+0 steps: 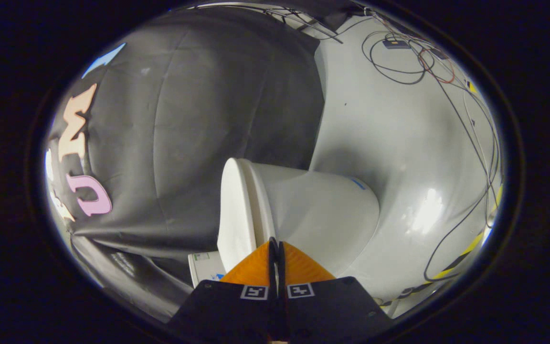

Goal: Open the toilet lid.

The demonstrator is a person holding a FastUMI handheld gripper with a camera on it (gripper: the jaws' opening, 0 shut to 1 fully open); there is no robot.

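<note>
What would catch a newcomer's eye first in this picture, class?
First, the white toilet, seen tilted on its side just beyond the tongs, its lid lying flat against the seat. Next, the orange fingers of the tongs, pressed together with nothing between them, their tips by the lid's edge. Then the loose cables strewn over the pale floor beyond the toilet.

Black cloth (184,143) drapes the booth wall beside a glossy pale floor (399,143), where loose cables (447,95) trail toward yellow-and-black tape (466,251).
</note>
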